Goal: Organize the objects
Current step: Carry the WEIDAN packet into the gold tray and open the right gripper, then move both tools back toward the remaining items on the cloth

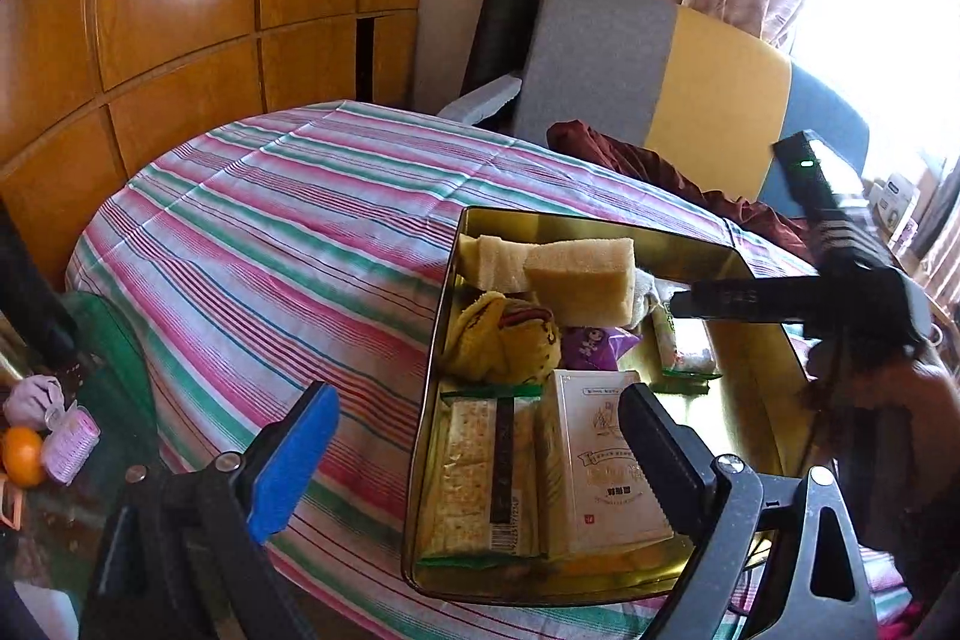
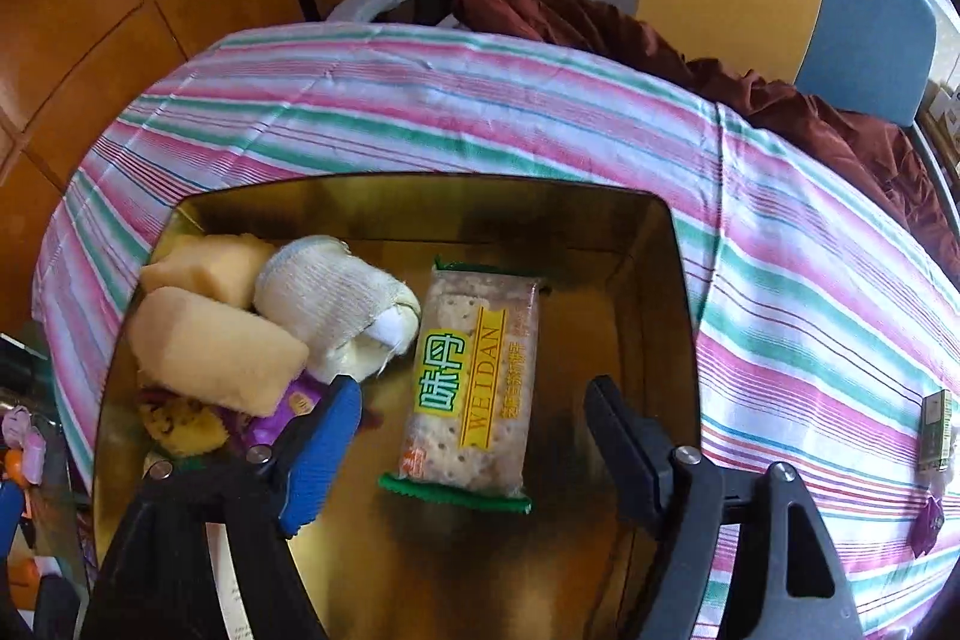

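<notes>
A gold metal tin (image 1: 447, 280) sits on the striped tablecloth (image 1: 270, 232) and holds nearly everything in view.

In the left wrist view, two tan sponge blocks (image 1: 585, 280) lie against its wall at 12 o'clock. Just below them toward 9 o'clock rests a yellow plush toy (image 1: 504, 340), with a purple wrapper (image 1: 594, 346) beside it near the centre. At 6 o'clock a green-edged cracker pack (image 1: 480, 472) and a white carton (image 1: 606, 460) lie side by side, touching.

The left gripper (image 1: 480, 454) hangs over the tin's 7 o'clock corner, its jaws spread wide and holding nothing; the blue pad is over the cloth outside the tin, the black pad over the white carton.

In the right wrist view, a second cracker pack (image 2: 468, 382) lies flat on the tin floor (image 2: 600, 292) near the middle, its length running from 12 to 6 o'clock. A rolled white sock (image 2: 336, 304) touches the sponges at 10 o'clock. The right gripper (image 2: 474, 430) is above this pack with jaws wide apart on either side of it, gripping nothing.

Outside the tin at 3 o'clock a small green box (image 2: 936, 430) and a purple sachet (image 2: 927, 526) lie on the cloth.
</notes>
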{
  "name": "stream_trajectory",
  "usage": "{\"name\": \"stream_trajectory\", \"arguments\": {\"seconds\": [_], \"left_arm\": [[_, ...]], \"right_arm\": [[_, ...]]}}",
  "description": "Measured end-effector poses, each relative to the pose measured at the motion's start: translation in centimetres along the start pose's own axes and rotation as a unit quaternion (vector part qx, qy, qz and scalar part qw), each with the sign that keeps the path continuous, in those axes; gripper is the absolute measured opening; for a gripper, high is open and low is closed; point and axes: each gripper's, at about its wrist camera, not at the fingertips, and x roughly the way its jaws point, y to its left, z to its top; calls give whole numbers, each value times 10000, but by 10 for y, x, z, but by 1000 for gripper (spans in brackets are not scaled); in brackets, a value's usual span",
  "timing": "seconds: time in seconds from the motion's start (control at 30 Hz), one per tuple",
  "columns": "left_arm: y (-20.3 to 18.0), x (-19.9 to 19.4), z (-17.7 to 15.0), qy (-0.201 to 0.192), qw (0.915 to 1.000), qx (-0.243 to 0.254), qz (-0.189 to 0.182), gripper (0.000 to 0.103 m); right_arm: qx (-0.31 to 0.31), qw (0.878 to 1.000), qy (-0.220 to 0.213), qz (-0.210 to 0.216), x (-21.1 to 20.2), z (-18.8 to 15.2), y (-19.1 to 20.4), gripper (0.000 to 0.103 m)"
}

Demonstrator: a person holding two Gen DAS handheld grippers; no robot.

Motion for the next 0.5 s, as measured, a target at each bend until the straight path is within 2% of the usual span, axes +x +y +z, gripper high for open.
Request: {"name": "stream_trajectory", "arguments": {"seconds": [0.17, 0.5], "left_arm": [[-3, -5, 1, -57, 10000, 40, 29, 97], [-18, -22, -1, -203, 9995, 211, -132, 97]], "right_arm": [[-23, 9994, -339, 56, -28, -15, -1, 78], [113, 9972, -731, 105, -70, -54, -19, 79]]}}
